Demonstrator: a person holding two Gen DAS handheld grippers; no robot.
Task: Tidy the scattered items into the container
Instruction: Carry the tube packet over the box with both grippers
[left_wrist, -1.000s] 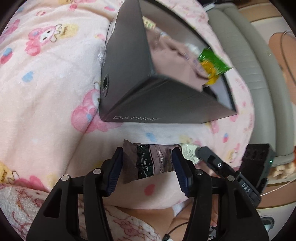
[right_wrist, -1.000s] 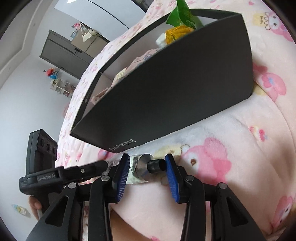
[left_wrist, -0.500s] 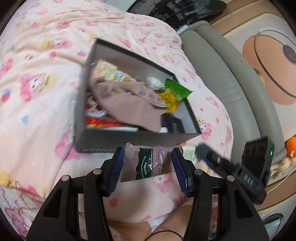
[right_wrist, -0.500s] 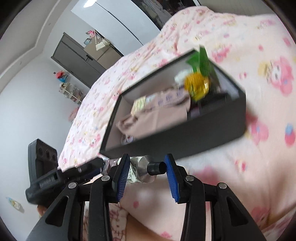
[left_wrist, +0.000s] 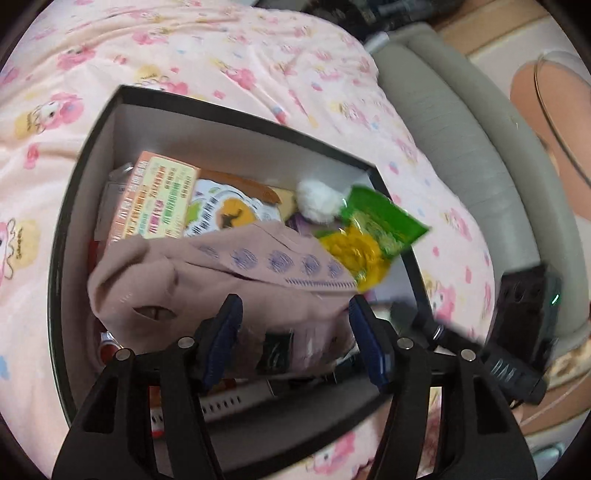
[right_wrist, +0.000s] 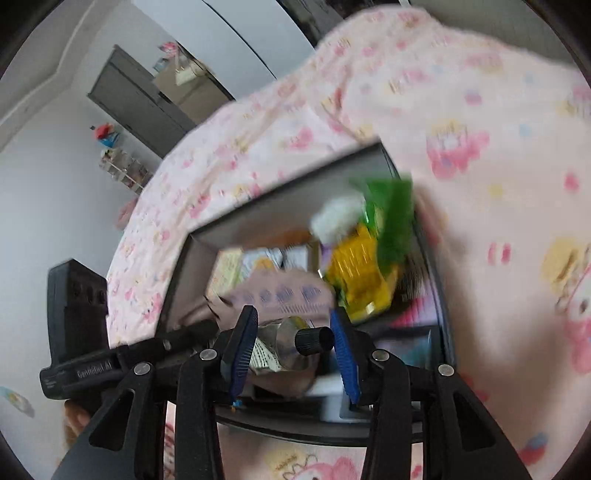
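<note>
The black box (left_wrist: 236, 107) lies open below both grippers on the pink blanket (left_wrist: 184, 48). It holds a brown cloth (left_wrist: 207, 280), a green and yellow packet (left_wrist: 373, 229), a white pompom (left_wrist: 317, 201) and an orange carton (left_wrist: 155, 199). My left gripper (left_wrist: 295, 343) hangs over the box with its jaws opening. The brown sachet (left_wrist: 275, 350), blurred, sits loose between the pads. My right gripper (right_wrist: 291, 347) is over the box's (right_wrist: 295, 184) near edge. Its jaws are opening slightly, with the crumpled silver tube (right_wrist: 284, 336) and its black cap still touching both pads.
A grey padded edge (left_wrist: 461, 129) runs along the blanket's right side. A dark cabinet (right_wrist: 136, 99) and white walls stand far behind. A hand (right_wrist: 75, 417) holds the other gripper's body (right_wrist: 81, 332) at the lower left.
Both grippers rose from the blanket beside the box to above its open top. The left jaws widened and the sachet slackened between them. The tube came along in the right gripper.
</note>
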